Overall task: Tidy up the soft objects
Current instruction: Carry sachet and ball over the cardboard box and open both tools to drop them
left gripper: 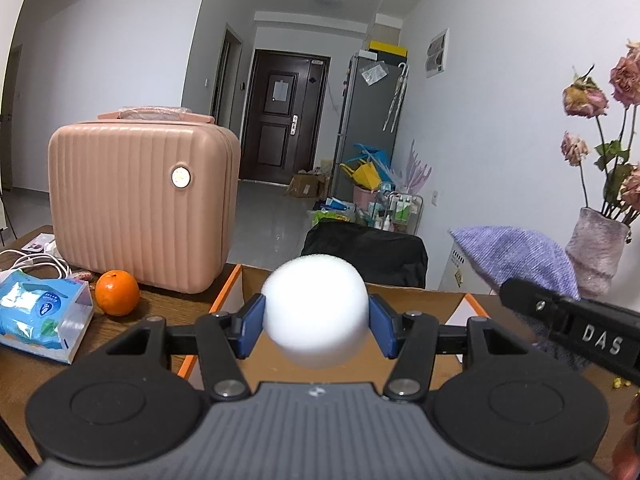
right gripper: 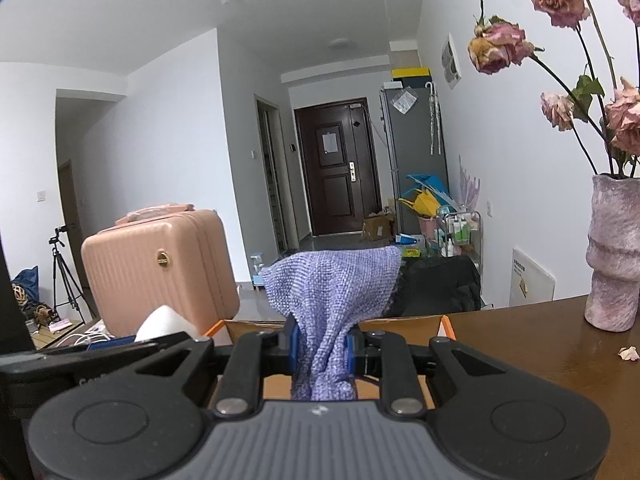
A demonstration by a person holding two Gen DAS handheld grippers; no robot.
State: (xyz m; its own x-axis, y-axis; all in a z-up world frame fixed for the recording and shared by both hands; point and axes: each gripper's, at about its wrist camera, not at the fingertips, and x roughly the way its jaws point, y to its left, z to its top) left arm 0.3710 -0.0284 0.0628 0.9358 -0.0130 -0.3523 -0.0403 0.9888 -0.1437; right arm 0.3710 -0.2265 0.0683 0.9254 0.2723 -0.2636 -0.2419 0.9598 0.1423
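So I've got the white foam ball (left gripper: 316,312) squeezed between my left fingers (left gripper: 256,328), partly open around it, blue pads pressing on both sides. It's hanging just over the open cardboard box (left gripper: 452,300), the one with orange edging on its flaps. My right fingers (right gripper: 291,346) are nearly closed, pinching the purple knit cloth (right gripper: 332,284), which bunches up at the pads and fans out above them, also over that same box. In the left view the right gripper (left gripper: 568,320) pokes in from the right with the cloth draped behind it.

The box sits on the brown wooden surface (right gripper: 520,340). Left of it there's an orange (left gripper: 117,293), a blue pack of wipes (left gripper: 40,316), some white cables (left gripper: 36,264), and a pink ribbed little suitcase (left gripper: 140,204) standing upright behind them. Off to the right is a purplish vase (right gripper: 612,252) of dried pink roses (right gripper: 500,46), with a fallen petal (right gripper: 629,353) lying near it.
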